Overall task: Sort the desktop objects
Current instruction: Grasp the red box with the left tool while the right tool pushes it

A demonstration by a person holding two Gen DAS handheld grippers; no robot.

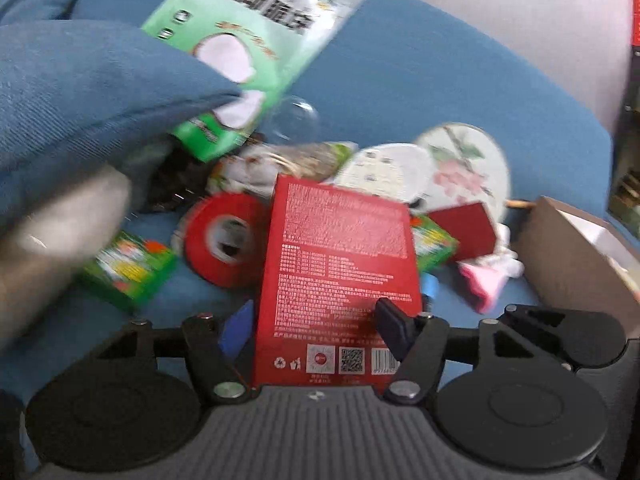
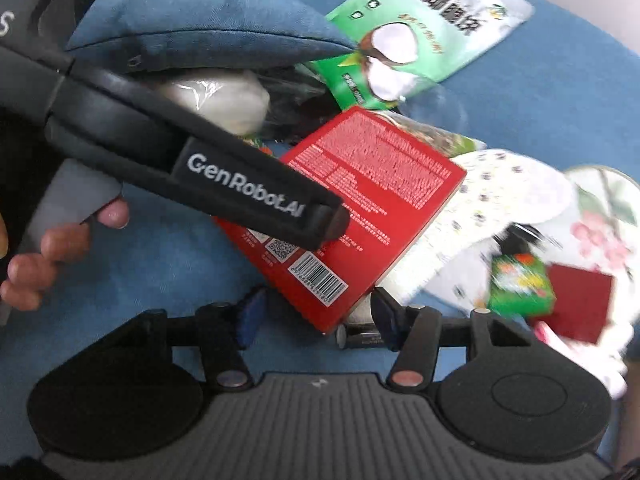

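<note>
A red box [image 1: 340,264] with white print and a barcode is held between the fingers of my left gripper [image 1: 316,328], which is shut on it above a blue cloth [image 1: 440,92]. In the right wrist view the same red box [image 2: 360,208] is held by the left gripper body [image 2: 240,188], which crosses the frame. My right gripper [image 2: 316,316] is open, with the box's corner just between its fingers. A green coconut snack bag [image 1: 248,40] lies behind; it also shows in the right wrist view [image 2: 420,32].
A red tape roll [image 1: 224,236], small green boxes [image 1: 128,268], two round fans [image 1: 464,164], a dark red card [image 1: 468,228] and a pink item [image 1: 484,280] lie on the cloth. A cardboard box [image 1: 580,264] stands at the right. A blue cushion [image 2: 200,20] overhangs the left.
</note>
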